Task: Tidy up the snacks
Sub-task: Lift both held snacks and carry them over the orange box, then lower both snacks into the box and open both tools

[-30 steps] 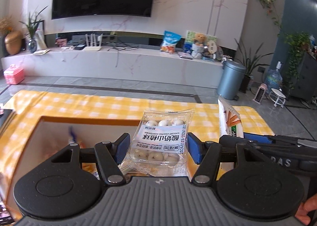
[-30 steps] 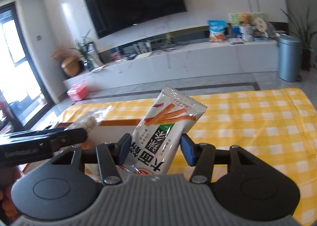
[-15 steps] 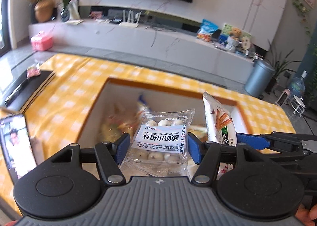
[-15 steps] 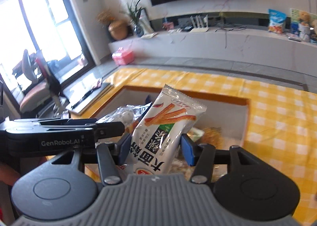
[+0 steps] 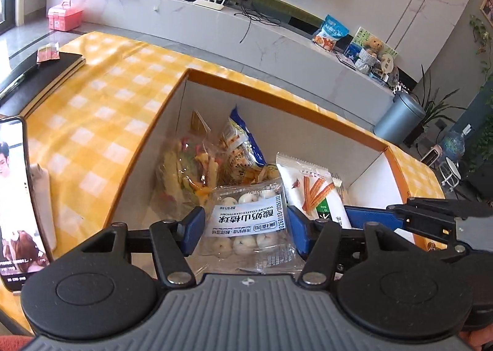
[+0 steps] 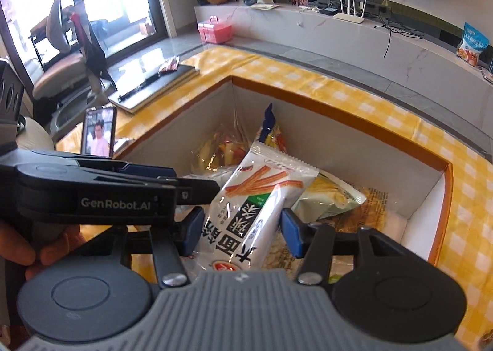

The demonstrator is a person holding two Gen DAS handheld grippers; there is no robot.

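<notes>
My left gripper (image 5: pixel 245 229) is shut on a clear pack of white yogurt hawthorn balls (image 5: pixel 249 221) and holds it over the near part of an open orange-rimmed white box (image 5: pixel 277 95). My right gripper (image 6: pixel 242 229) is shut on a white packet with orange sticks printed on it (image 6: pixel 258 197), also above the box (image 6: pixel 339 114). That packet also shows in the left wrist view (image 5: pixel 314 191), just right of the hawthorn pack. Several snack bags (image 5: pixel 212 163) lie inside the box. The left gripper's body (image 6: pixel 92 194) crosses the right wrist view at left.
The box stands on a yellow checked tablecloth (image 5: pixel 101 104). A phone with a lit screen (image 5: pixel 15 197) stands at the left; it also shows in the right wrist view (image 6: pixel 98 131). A dark notebook (image 5: pixel 37 77) lies at the far left. A grey bin (image 5: pixel 397 117) stands beyond the table.
Both grippers have tilted down and moved over the box with their packs still held. The box's inside and its snack bags have come into full view.
</notes>
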